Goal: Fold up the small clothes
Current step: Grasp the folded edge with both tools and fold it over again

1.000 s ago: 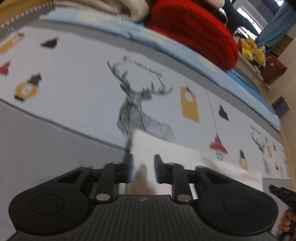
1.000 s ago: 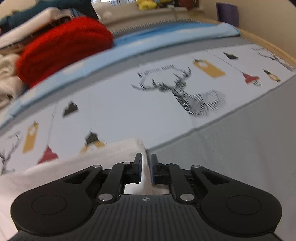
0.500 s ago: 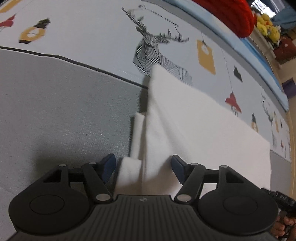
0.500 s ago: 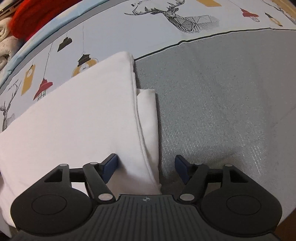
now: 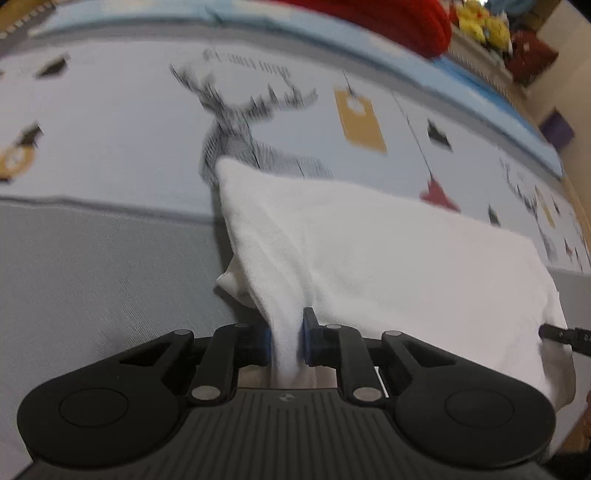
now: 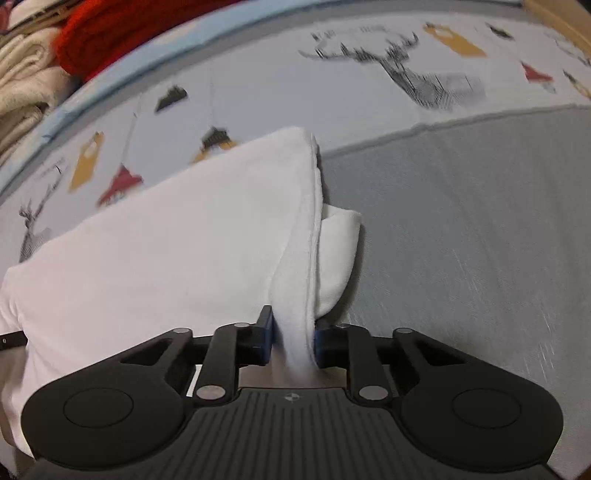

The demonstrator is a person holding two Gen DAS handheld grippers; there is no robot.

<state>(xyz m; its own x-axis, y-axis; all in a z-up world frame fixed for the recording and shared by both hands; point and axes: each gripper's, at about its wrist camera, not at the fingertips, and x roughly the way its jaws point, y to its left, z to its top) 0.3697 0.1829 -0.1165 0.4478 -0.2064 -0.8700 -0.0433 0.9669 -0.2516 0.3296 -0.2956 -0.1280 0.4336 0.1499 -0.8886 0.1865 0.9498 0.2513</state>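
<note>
Left gripper: the left gripper [image 5: 286,339] is seen at the bottom middle of the left wrist view. Its jaws are closing, and a bunched edge of the white cloth [image 5: 388,251] is pinched between the blue pads [image 5: 307,338].

Right gripper: the right gripper [image 6: 293,339] is seen at the bottom middle of the right wrist view. Its jaws are closing too, and a thick fold of the white cloth [image 6: 177,243] is squeezed between its blue pads [image 6: 266,338].

White cloth: it is spread across the middle of both views. In the left wrist view it runs from the gripper up to a corner at the middle of the frame and out to the right edge. A small folded flap [image 6: 338,254] is seen sticking out just right of the main fold in the right wrist view.

Under the cloth: a grey mat [image 6: 480,229] is seen below, and a light sheet with deer pictures [image 5: 147,122] is seen above it.

Far back: a red bundle [image 6: 122,33] and pale folded towels [image 6: 26,77] are seen at the upper left of the right wrist view. Small yellow things [image 5: 480,24], perhaps toys, are seen blurred at the upper right of the left wrist view.
</note>
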